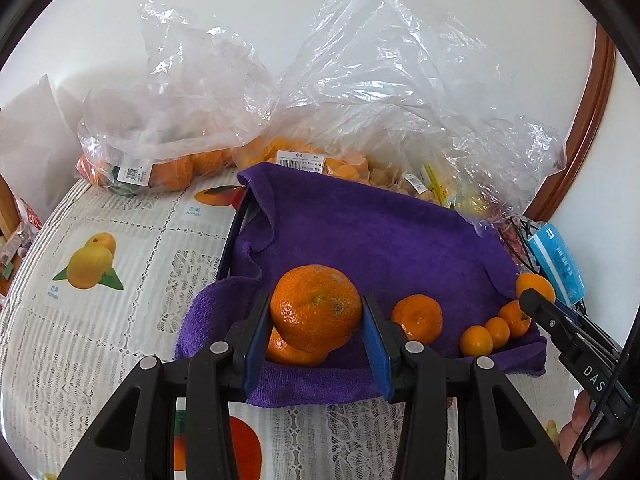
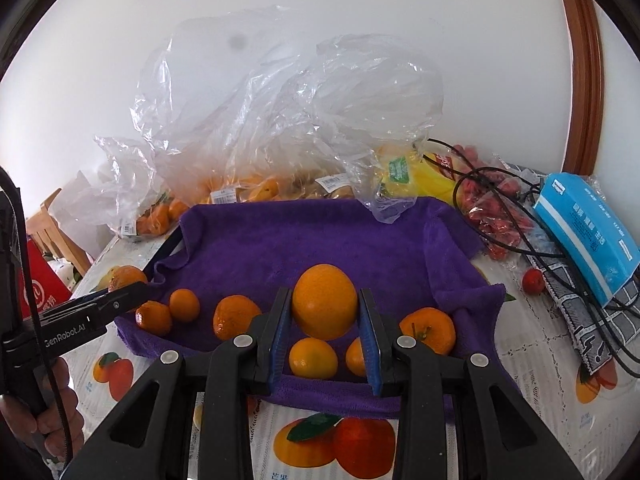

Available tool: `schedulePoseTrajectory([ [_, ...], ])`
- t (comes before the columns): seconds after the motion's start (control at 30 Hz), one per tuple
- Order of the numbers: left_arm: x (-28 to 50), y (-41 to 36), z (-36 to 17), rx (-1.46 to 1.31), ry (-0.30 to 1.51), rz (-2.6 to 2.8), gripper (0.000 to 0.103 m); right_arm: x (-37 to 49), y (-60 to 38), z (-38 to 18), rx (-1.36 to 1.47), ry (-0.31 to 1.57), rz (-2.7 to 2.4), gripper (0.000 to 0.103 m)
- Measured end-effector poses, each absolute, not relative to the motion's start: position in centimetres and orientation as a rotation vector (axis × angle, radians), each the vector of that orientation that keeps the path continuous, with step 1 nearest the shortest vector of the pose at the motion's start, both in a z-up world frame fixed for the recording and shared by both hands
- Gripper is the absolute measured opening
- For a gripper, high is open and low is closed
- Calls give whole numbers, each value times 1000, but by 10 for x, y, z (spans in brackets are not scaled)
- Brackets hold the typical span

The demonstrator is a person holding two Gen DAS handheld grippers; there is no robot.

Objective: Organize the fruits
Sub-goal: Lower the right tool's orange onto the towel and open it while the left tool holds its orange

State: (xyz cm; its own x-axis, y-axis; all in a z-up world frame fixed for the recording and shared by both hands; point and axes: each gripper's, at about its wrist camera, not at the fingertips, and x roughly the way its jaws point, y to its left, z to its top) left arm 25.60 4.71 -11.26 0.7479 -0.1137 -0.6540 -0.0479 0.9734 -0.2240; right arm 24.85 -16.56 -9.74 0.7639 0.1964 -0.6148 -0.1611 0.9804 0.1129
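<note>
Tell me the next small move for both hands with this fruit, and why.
Probably lower both and let go. The left gripper holds a tangerine and the right gripper holds an orange, both just above the purple towel where other fruit already lies, so setting them in open spots beside it seems next.
</note>
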Motion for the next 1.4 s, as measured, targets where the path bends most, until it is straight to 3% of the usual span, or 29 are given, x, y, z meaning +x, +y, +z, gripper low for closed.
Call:
schedulePoseTrajectory([
  [1.4,257,38,-116,-231,744,-66,42,264,-152,-133,7,749,157,32],
])
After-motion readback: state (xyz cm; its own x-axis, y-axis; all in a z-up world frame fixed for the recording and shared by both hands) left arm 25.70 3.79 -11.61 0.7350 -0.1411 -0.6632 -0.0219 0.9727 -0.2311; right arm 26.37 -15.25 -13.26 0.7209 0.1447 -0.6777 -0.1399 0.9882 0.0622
